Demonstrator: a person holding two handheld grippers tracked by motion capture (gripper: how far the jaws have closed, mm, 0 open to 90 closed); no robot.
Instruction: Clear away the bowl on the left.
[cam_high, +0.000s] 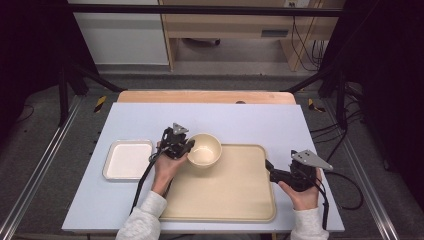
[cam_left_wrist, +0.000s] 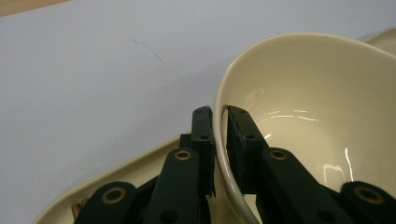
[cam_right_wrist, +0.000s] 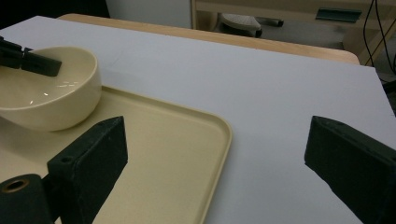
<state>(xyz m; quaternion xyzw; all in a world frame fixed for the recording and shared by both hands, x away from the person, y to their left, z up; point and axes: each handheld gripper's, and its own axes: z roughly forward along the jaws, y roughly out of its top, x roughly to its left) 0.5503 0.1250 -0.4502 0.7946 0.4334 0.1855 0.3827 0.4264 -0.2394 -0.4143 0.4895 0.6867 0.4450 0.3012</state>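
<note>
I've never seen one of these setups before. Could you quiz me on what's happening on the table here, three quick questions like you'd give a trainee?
1. True or false: the left gripper pinches the rim of the cream bowl.
2. Which is open: the left gripper or the right gripper?
3. What lies on the table left of the beige tray: a cup, a white square dish or a spoon?

Key
1. True: one jaw inside the wall, one outside.
2. The right gripper, holding nothing.
3. The white square dish.
</note>
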